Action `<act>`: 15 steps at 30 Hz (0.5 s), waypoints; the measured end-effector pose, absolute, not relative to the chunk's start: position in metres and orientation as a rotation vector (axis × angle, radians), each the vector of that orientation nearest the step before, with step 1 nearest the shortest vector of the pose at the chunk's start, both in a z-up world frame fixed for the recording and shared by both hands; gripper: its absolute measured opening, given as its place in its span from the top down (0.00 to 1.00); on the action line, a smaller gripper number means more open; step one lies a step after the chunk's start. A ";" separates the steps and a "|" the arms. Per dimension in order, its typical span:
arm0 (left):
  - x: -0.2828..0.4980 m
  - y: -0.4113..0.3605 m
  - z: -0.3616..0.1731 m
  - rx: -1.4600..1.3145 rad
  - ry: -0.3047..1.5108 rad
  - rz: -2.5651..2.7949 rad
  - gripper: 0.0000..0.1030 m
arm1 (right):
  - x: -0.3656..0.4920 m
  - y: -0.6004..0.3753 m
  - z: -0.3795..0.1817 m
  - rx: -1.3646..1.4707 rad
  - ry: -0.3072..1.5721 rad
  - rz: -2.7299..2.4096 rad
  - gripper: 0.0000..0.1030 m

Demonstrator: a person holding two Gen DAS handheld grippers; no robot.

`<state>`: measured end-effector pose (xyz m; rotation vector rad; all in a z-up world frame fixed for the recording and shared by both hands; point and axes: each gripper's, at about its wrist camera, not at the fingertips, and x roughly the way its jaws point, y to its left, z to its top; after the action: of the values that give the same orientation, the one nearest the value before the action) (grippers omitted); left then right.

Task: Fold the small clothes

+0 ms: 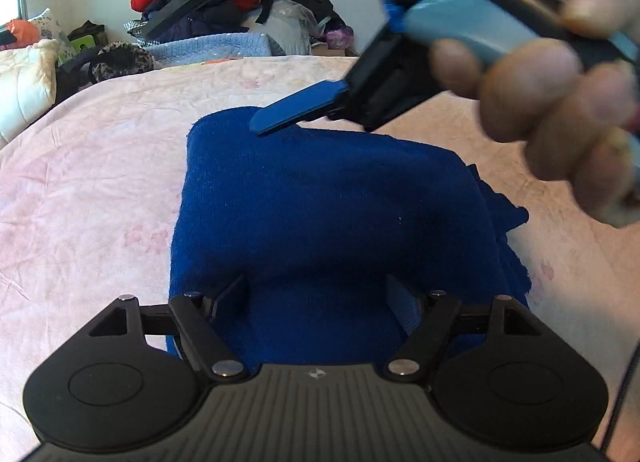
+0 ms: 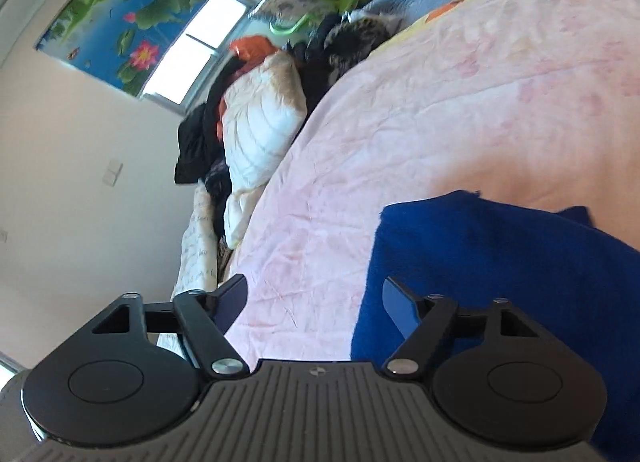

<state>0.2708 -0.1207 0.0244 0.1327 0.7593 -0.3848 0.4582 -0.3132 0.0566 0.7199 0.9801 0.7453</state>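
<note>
Left gripper (image 1: 320,298): jaws spread wide; nothing is gripped; both fingers are seen over the near end of the blue cloth (image 1: 328,214).
Right gripper (image 2: 316,298): jaws spread wide; nothing is held; one finger is seen over the cloth's edge, the other over the pink bedsheet (image 2: 440,102).
Right gripper in the left view (image 1: 296,108): a blue fingertip is seen at the cloth's far edge; contact cannot be told.
Blue cloth: laid folded on the bedsheet, mid-bed.
Writing: only a small emblem on each gripper body is noted; not legible.
Wall: a lotus poster (image 2: 128,18) is noted.
</note>
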 end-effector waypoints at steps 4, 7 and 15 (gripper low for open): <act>0.267 -0.117 0.020 0.151 0.735 -0.415 0.26 | 0.500 -0.272 0.031 0.654 1.124 0.703 0.21; 0.266 -0.114 0.017 0.149 0.721 -0.423 0.26 | 0.513 -0.271 0.003 0.705 1.140 0.637 0.37; 0.255 -0.096 0.033 0.085 0.733 -0.438 0.25 | 0.475 -0.308 0.033 0.748 1.050 0.593 0.24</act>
<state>0.2554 -0.0962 0.0326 0.0850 0.7329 -0.4381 0.4746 -0.3080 0.0334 0.7482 1.0505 0.5927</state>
